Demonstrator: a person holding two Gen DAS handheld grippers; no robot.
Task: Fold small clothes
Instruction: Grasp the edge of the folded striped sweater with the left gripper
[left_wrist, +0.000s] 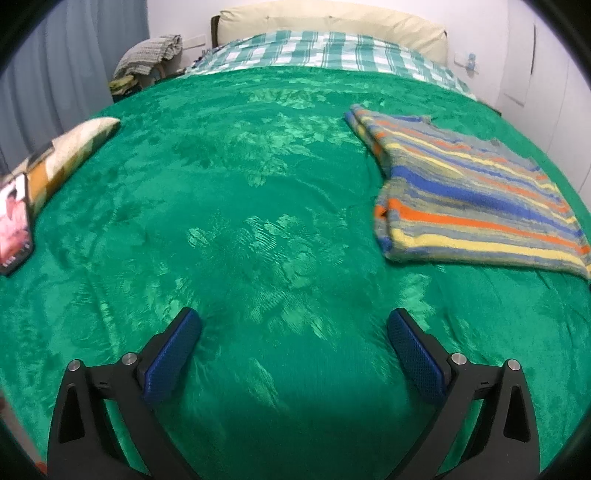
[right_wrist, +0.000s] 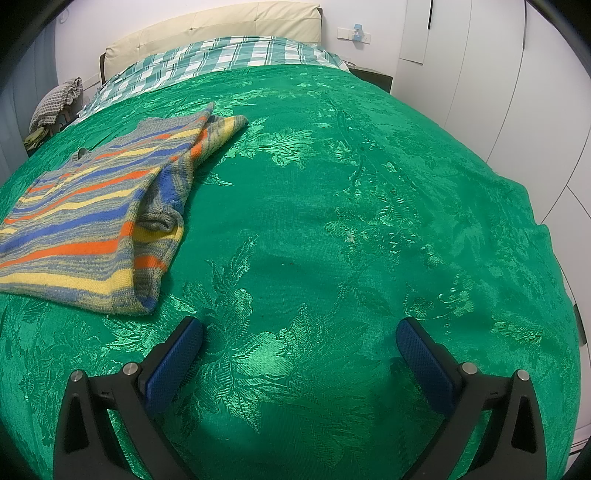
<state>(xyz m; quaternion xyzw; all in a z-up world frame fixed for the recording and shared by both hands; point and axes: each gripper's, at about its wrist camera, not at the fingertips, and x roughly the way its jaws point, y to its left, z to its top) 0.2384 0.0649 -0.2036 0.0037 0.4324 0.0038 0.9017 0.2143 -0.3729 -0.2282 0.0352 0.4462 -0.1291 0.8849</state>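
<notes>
Green bedspread (left_wrist: 258, 221) fills my view; the striped sweater (left_wrist: 476, 192) lies folded on it, between my left gripper (left_wrist: 294, 325) and right gripper (right_wrist: 300, 334), both spread wide, holding nothing.

Colours only, for you: the shiny green bedspread with a woven leaf pattern (right_wrist: 332, 229) fills both of your views. The knitted sweater (left_wrist: 476, 195) on it carries grey, blue, orange and yellow stripes. At the head you see a teal-and-white checked sheet (left_wrist: 317, 51) against a cream padded headboard (left_wrist: 332, 20). The left gripper (left_wrist: 294, 334) and the right gripper (right_wrist: 299, 338) both have black frames with blue textured pads (left_wrist: 173, 358). The pillow at your left edge (left_wrist: 62, 158) is cream with orange and dark blocks.
</notes>
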